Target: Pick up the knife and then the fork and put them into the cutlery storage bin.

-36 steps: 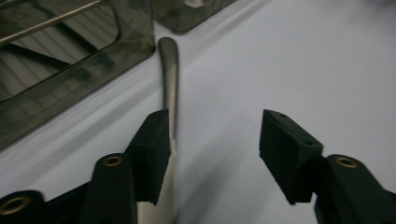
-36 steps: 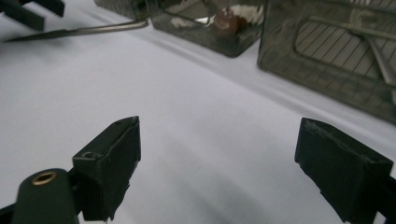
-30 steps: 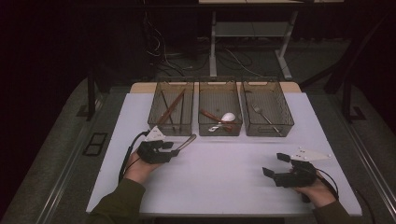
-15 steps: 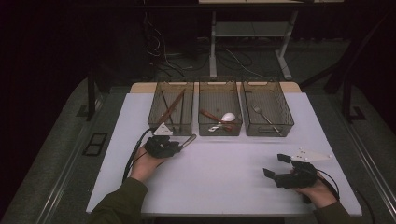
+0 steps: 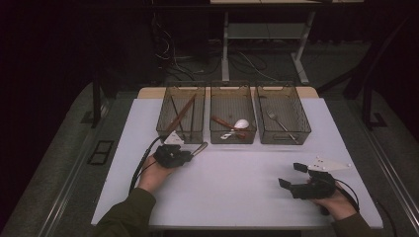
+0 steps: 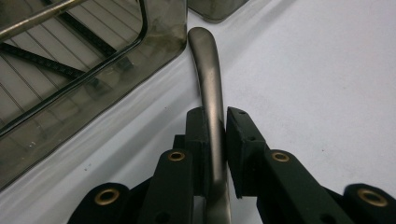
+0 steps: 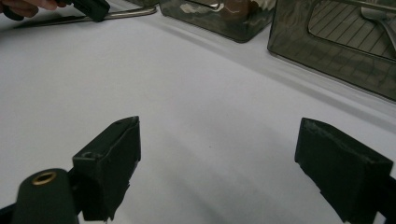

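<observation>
left tongs (image 6: pixel 215 135): we've just been closing the jaws; pads now pinch a metal utensil handle (image 6: pixel 208 84), clamped mid-handle.
utensil location: lying on the white tabletop (image 5: pixel 237 182), just in front of the left bin (image 5: pixel 181 116); handle tip points toward the gap between left and middle bin (image 5: pixel 233 114). Business end is hidden under the tongs, so we can't tell spoon, fork or knife.
right tongs (image 7: pixel 233 168): jaws wide apart, nothing between them, parked low over bare tabletop near its right side.
step, our judgement: secure the grip, then lift.
how to do it well: we keep the squeeze firm, raise straight up so the handle clears the bin wall, and avoid twisting since smooth metal may slip.
bins: the right bin (image 5: pixel 282 113) holds a fork; we pick the matching bin once the head shows.
</observation>
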{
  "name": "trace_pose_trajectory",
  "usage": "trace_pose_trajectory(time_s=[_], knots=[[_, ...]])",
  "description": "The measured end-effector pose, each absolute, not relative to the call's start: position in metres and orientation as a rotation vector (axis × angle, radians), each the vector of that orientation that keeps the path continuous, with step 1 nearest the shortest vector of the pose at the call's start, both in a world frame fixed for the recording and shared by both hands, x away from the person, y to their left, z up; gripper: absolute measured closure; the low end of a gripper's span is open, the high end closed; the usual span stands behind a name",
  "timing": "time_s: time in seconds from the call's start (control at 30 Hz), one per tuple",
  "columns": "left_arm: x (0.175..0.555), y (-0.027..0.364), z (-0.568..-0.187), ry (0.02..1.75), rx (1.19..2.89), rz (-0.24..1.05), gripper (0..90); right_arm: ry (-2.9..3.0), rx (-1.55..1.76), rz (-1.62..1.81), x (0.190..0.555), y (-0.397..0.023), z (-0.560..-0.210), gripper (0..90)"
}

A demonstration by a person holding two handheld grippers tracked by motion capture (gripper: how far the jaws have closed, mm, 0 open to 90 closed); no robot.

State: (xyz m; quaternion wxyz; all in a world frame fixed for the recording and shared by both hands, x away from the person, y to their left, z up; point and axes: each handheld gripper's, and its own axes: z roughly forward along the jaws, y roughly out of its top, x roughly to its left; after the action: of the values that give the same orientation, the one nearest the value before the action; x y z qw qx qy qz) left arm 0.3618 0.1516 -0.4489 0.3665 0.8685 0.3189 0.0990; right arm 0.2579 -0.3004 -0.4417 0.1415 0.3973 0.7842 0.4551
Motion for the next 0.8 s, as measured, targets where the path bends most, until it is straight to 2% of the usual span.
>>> trace_pose_trajectory(time_s=[0.3,0.8], knots=[[0.361,0.152,-0.449,0.792,2.24,0.269,79.1,2.276,1.145,1.307,0.258,-0.3,-0.443,14.1],[0.353,0.149,-0.437,0.709,2.249,0.187,79.1,2.304,1.116,1.335,0.259,-0.299,-0.44,14.2]])
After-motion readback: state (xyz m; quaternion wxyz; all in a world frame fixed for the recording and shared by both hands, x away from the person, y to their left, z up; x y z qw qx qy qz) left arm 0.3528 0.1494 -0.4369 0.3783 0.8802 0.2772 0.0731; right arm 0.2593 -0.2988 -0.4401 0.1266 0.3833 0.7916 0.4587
